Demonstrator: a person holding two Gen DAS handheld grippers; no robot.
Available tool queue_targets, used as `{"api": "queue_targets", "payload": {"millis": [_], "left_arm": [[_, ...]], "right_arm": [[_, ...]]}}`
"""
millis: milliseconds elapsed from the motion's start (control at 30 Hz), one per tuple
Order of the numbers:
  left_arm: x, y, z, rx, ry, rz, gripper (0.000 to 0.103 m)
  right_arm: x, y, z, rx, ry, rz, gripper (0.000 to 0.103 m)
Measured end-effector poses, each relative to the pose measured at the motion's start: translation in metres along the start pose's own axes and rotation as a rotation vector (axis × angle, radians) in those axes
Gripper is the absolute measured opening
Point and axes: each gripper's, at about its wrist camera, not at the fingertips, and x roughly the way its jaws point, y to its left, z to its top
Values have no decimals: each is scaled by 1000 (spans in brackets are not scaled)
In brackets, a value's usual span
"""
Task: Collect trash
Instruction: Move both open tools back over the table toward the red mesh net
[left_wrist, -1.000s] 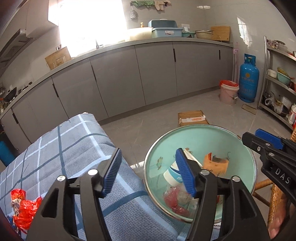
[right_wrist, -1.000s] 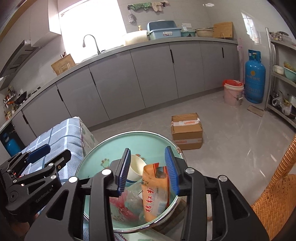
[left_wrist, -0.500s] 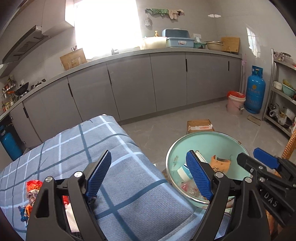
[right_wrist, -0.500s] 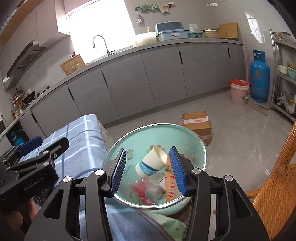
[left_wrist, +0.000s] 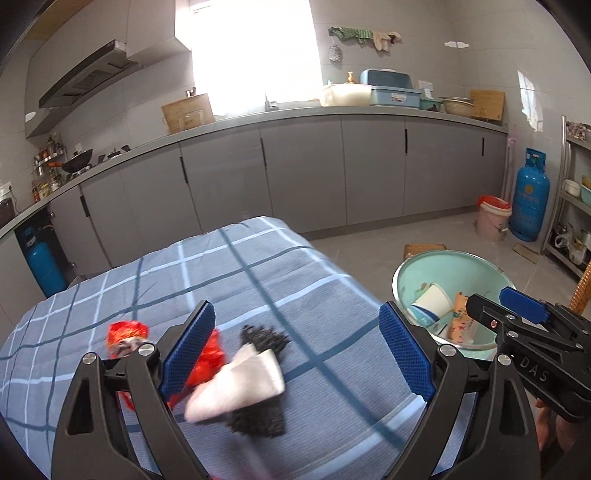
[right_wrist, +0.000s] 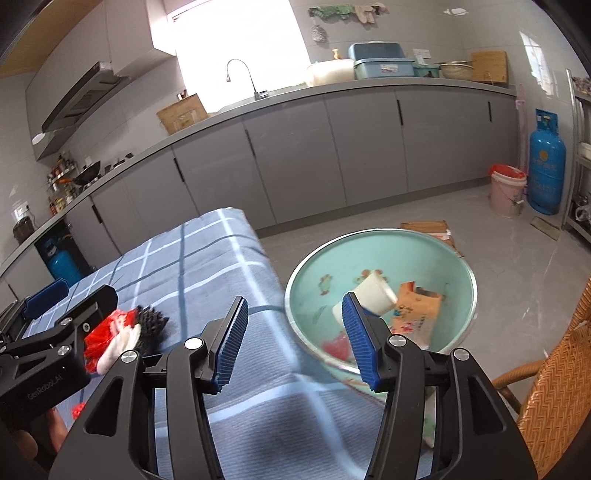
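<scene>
On the blue checked cloth (left_wrist: 258, 280) lies a small heap of trash: a red wrapper (left_wrist: 127, 332), a white folded piece (left_wrist: 240, 384) and a black bristly piece (left_wrist: 264, 339). My left gripper (left_wrist: 295, 350) hovers above the heap, its jaws opening wide with nothing pressed between them. A mint green basin (right_wrist: 380, 295) beside the table holds a paper cup (right_wrist: 376, 291), an orange packet (right_wrist: 417, 310) and red scraps. My right gripper (right_wrist: 295, 343) hangs over the table's edge and the basin's near rim, jaws opening and empty. The trash heap (right_wrist: 122, 332) also shows at the left of the right wrist view.
Grey kitchen cabinets (left_wrist: 303, 173) run along the back wall. A blue gas cylinder (left_wrist: 530, 195), a pink bucket (left_wrist: 493, 218) and a flat cardboard box (right_wrist: 428, 227) stand on the floor. A wicker chair (right_wrist: 554, 387) is at the right.
Both grippers have swung left from over the basin toward the table. The left one's jaws spread wider and the trash heap came between them. The right one's jaws also widened.
</scene>
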Motion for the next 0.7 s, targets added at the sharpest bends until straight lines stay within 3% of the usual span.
{"api": "queue_targets", "payload": {"millis": [300, 700], "left_arm": [[-30, 56, -20, -39, -6, 74, 94], [-48, 134, -65, -95, 76, 244, 95]], "right_arm": [[4, 61, -16, -85, 43, 88, 55], [-1, 122, -42, -206, 78, 172, 57]]}}
